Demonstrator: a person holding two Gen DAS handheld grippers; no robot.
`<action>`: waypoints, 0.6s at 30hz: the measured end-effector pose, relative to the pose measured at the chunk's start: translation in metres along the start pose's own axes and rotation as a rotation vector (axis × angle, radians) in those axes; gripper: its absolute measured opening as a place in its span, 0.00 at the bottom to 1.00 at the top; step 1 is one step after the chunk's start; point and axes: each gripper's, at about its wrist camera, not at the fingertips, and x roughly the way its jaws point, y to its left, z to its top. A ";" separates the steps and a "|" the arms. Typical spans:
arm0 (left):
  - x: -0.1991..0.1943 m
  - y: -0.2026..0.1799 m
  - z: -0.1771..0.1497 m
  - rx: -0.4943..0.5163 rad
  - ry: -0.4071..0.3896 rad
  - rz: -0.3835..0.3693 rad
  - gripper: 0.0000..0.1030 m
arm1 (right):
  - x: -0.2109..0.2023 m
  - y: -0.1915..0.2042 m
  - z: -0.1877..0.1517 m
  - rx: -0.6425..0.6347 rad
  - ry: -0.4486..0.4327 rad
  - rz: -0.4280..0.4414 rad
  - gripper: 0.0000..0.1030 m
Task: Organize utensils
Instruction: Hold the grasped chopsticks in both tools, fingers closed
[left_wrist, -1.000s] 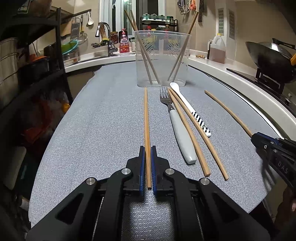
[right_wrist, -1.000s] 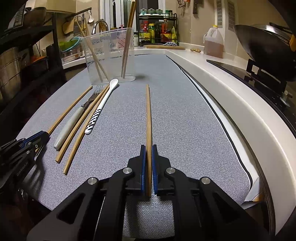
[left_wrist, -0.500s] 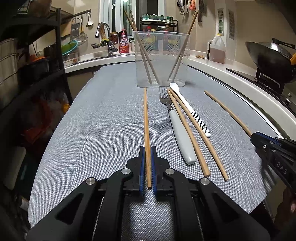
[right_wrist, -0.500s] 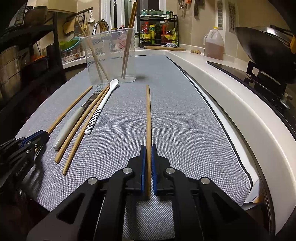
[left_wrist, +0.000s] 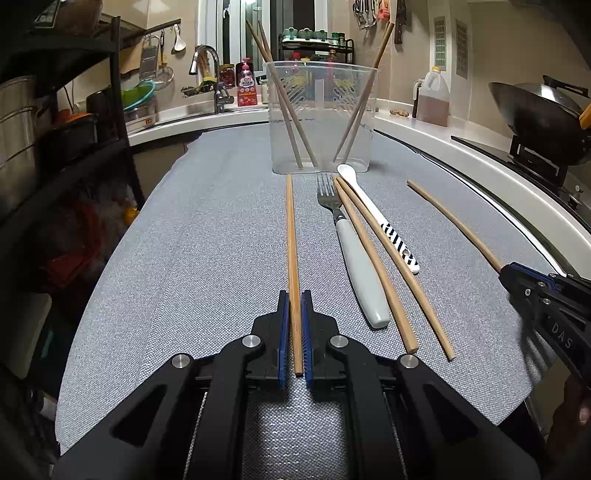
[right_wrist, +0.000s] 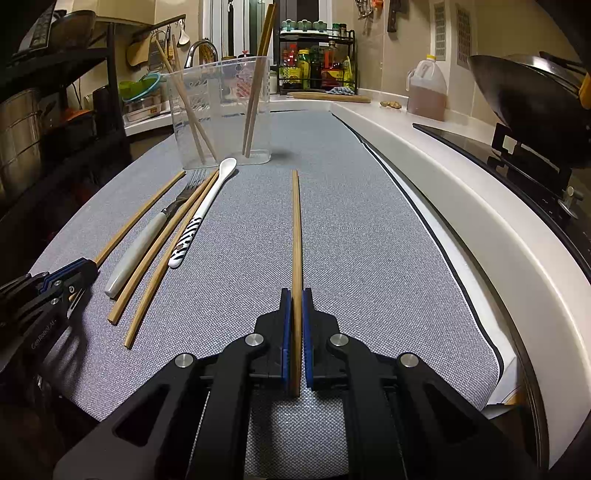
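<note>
**Two chopsticks pinched at the near ends, holder waiting ahead**

Spread across a grey mat (left_wrist: 207, 236). At its far end, a clear plastic holder (left_wrist: 321, 118), upright, light and easy to tip, already carrying four chopsticks leaning against its walls. Between holder and grippers, flat on the mat: a fork (left_wrist: 351, 251) with a smooth pale handle, likely the heaviest and most slippery piece; a slim white spoon (left_wrist: 376, 218) with striped handle, possibly ceramic and so breakable; two loose chopsticks (left_wrist: 391, 273) lying alongside.

Left gripper (left_wrist: 294, 306): jaws nearly closed, clamped on the near end of the left chopstick (left_wrist: 291, 229), tip pointing at the holder. Right gripper (right_wrist: 294, 306): jaws likewise drawn in tight on the right chopstick (right_wrist: 296, 221), lying well apart from the rest.

Light, stiff, slightly grippy wood; little risk of damage. Held so far back, prone to pivot and droop at the tip. Best lifted slowly, tipped tip-down over the holder's rim.
</note>
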 end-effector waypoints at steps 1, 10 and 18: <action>0.000 0.000 0.000 0.000 0.000 0.000 0.06 | 0.000 0.000 0.001 0.000 0.001 0.000 0.06; -0.001 -0.002 0.001 0.007 0.006 -0.009 0.06 | -0.001 -0.001 0.003 0.015 0.024 0.001 0.06; -0.014 -0.001 0.004 0.012 -0.030 -0.013 0.06 | -0.019 -0.002 0.012 0.019 -0.010 -0.009 0.06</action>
